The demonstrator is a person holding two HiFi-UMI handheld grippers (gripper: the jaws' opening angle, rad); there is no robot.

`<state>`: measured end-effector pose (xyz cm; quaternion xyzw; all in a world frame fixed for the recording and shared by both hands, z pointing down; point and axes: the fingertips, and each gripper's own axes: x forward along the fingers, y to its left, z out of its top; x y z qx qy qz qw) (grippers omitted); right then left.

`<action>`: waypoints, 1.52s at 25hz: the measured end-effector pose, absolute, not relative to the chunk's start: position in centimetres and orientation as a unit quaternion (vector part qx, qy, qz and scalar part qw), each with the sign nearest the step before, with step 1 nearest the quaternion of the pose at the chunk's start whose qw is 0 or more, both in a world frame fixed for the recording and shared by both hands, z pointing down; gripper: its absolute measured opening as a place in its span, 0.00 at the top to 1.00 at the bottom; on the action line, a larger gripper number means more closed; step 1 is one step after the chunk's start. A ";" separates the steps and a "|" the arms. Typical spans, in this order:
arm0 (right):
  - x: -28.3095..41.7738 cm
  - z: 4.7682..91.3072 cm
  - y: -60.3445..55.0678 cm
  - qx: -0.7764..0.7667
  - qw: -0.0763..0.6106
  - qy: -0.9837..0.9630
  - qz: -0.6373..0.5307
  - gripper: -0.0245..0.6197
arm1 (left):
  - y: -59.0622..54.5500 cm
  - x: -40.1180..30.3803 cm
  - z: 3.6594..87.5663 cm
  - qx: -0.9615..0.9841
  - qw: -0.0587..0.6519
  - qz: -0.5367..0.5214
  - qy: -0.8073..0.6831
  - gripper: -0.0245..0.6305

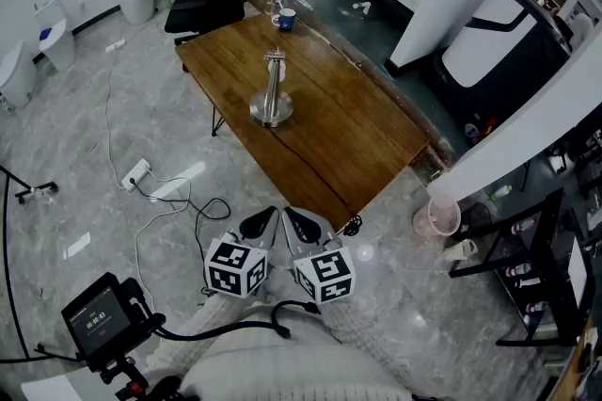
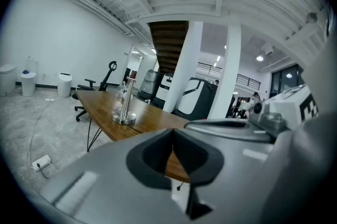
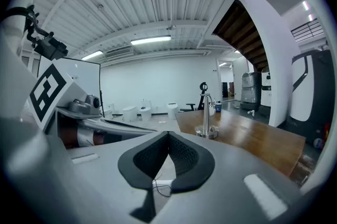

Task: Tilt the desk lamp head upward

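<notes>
Left gripper (image 1: 267, 219) beside right gripper (image 1: 296, 221)

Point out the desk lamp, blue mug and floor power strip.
desk lamp (image 1: 273, 88), head view, on its upright stem.
blue mug (image 1: 286, 19), head view, on its side wall.
power strip (image 1: 136, 172), head view, on its white body.

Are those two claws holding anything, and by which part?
Nothing: left gripper and right gripper are shut and empty, well short of the desk lamp.
</notes>
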<state>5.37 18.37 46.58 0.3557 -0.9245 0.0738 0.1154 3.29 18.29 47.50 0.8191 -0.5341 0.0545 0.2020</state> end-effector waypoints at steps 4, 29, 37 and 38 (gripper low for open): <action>5.3 45.7 17.5 0.349 0.100 -0.928 0.076 0.97 | 17.4 3.3 46.8 0.822 0.195 0.051 -0.533 0.95; -3.1 48.8 -9.6 0.434 0.124 -0.886 0.110 0.86 | -9.8 -7.2 47.7 0.853 0.218 0.057 -0.471 0.95; -3.9 50.3 -15.0 0.416 0.174 -0.887 0.096 0.80 | -14.6 -7.7 48.1 0.856 0.280 0.042 -0.433 0.95; -4.1 50.8 -15.8 0.412 0.183 -0.888 0.091 0.80 | -15.1 -7.8 47.9 0.860 0.295 0.033 -0.414 0.95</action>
